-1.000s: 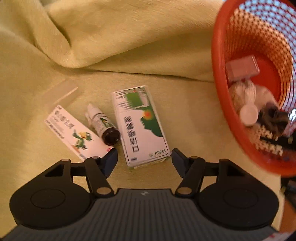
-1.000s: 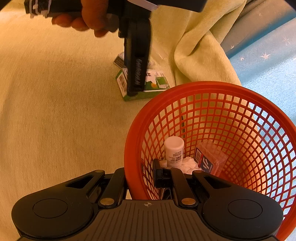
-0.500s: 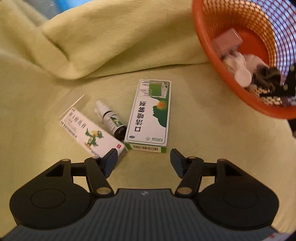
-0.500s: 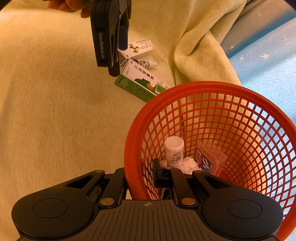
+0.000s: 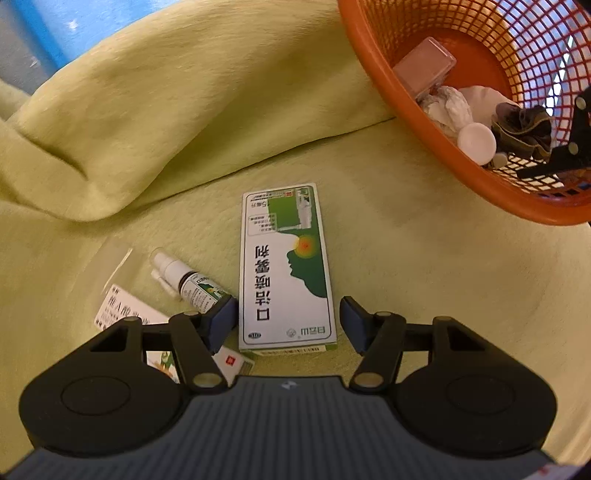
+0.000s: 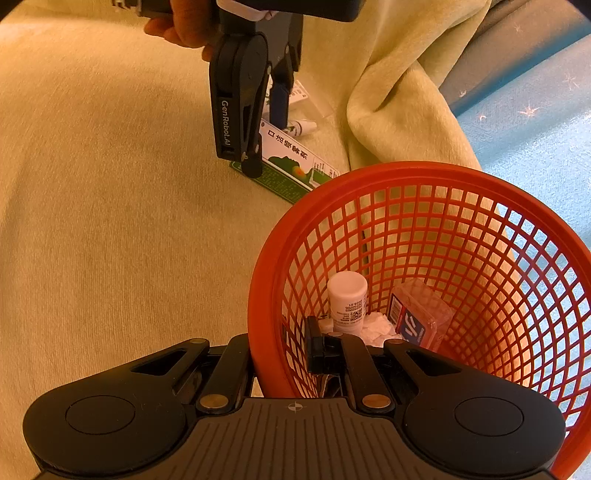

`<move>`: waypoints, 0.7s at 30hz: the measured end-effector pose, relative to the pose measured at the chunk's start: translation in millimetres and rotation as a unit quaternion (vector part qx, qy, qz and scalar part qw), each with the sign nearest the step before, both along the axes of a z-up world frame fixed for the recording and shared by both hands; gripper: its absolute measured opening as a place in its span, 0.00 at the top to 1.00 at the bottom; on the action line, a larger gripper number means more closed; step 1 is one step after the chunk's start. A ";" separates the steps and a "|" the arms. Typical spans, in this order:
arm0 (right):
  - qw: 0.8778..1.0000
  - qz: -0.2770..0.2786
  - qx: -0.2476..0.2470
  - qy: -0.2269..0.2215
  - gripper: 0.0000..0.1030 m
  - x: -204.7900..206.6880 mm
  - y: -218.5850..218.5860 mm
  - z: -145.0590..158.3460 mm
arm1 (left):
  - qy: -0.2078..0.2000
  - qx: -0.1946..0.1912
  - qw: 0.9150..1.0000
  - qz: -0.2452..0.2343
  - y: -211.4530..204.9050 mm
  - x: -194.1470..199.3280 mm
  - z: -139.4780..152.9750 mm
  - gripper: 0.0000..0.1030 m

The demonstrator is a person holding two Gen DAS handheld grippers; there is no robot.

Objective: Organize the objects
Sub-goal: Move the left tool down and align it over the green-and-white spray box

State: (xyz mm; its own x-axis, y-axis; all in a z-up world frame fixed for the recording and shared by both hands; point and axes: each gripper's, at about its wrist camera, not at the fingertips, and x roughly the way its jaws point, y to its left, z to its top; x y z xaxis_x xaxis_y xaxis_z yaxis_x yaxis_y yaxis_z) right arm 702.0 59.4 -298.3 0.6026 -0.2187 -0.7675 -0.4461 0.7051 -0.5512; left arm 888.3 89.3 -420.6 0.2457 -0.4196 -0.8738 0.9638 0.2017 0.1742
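A green-and-white medicine box (image 5: 286, 266) lies flat on the yellow-green blanket, its near end between the fingers of my open left gripper (image 5: 288, 325). A small spray bottle (image 5: 192, 286) lies just left of it. A second white box (image 5: 122, 314) is partly hidden under the left finger. My right gripper (image 6: 280, 354) is shut on the rim of the orange mesh basket (image 6: 443, 173), one finger inside and one outside. From the right wrist view, the left gripper (image 6: 266, 142) stands over the green box (image 6: 295, 166).
The basket (image 5: 424, 122) holds a white bottle (image 6: 347, 299), a clear plastic case (image 6: 417, 321), crumpled tissue (image 5: 448, 105) and a dark cloth (image 5: 524, 125). A thick blanket fold (image 5: 166, 129) rises behind the boxes. A hand (image 6: 177, 29) grips the left tool.
My left gripper has come down and lined up with the green box, which now sits between its open fingers. The right gripper and basket have not moved.
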 end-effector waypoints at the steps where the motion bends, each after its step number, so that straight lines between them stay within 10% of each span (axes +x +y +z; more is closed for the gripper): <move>1: 1.000 0.000 0.000 0.000 0.95 -0.2 0.0 0.0 | 0.003 0.005 1.000 -0.003 -0.9 -0.1 -0.3 0.49; 11: 1.000 0.001 0.000 0.000 0.94 -1.4 0.2 -0.1 | -0.013 0.055 0.988 -0.140 24.8 -20.3 2.1 0.49; 21: 1.000 0.001 0.000 0.000 0.94 -2.3 0.3 0.0 | -0.006 0.047 0.991 -0.126 19.6 -17.3 -7.1 0.48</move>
State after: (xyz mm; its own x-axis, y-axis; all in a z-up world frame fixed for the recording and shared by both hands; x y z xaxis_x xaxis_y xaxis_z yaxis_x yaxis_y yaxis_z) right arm 699.7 59.8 -298.3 0.6031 -0.2179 -0.7673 -0.4472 0.7042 -0.5515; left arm 871.1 108.8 -427.7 0.1546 -0.3854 -0.9097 0.9793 -0.0622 0.1928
